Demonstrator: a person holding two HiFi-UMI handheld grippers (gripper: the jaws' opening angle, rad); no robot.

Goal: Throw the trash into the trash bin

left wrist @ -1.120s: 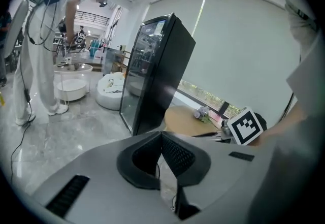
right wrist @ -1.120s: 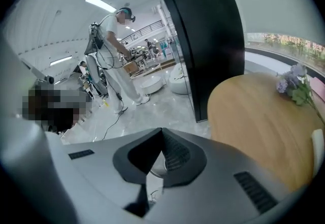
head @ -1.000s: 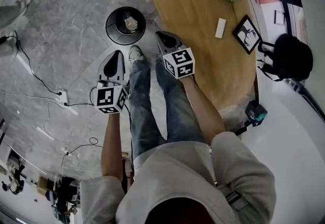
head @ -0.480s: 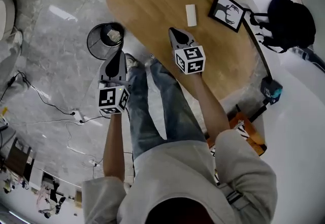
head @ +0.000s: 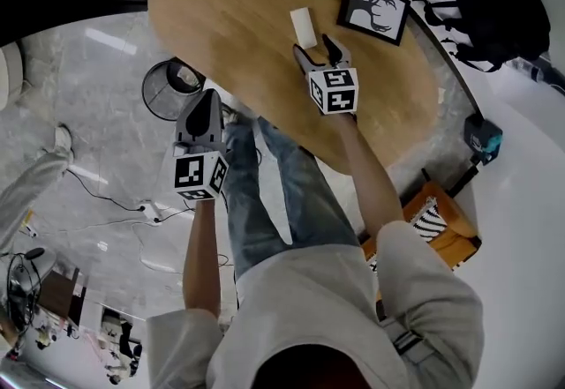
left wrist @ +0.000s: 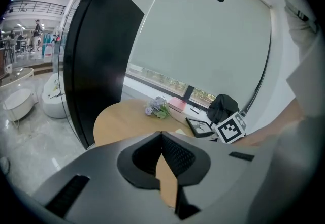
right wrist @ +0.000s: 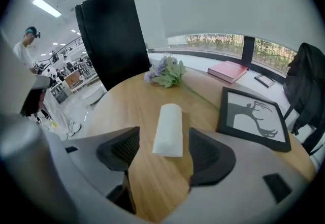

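A: What is different from a second ago?

B: The right hand-held gripper (head: 319, 48) was over the person's legs, close to the trash bin (head: 169, 89). Now it is over the desk (head: 229, 26). Its jaws were together then. They have just been opening and now stand wide apart.

A: And the other one?

B: The left hand-held gripper (head: 205, 105) is over the floor (head: 106, 52) beside the desk edge, near the bin, about where it was in the picture. Its jaws are together.

A: Where is the trash?

B: The white paper roll (head: 303, 27) lies on the desk, just in front of the right hand-held gripper and beside the picture frame (head: 374, 8).

A: What does the right gripper view show that the head view does not?

B: There the white paper roll (right wrist: 168, 129) has its near end in the gap between the jaws of the right hand-held gripper (right wrist: 165, 153), with desk showing on both sides. The pads do not touch it. A pink book (right wrist: 227, 70) lies far behind.

A: And the left gripper view?

B: The tips of the left hand-held gripper (left wrist: 161, 136) meet with nothing in them. The flowers (left wrist: 157, 107) stand on the desk beyond.

A: And the bin?

B: Only the head view shows it, standing on the floor.
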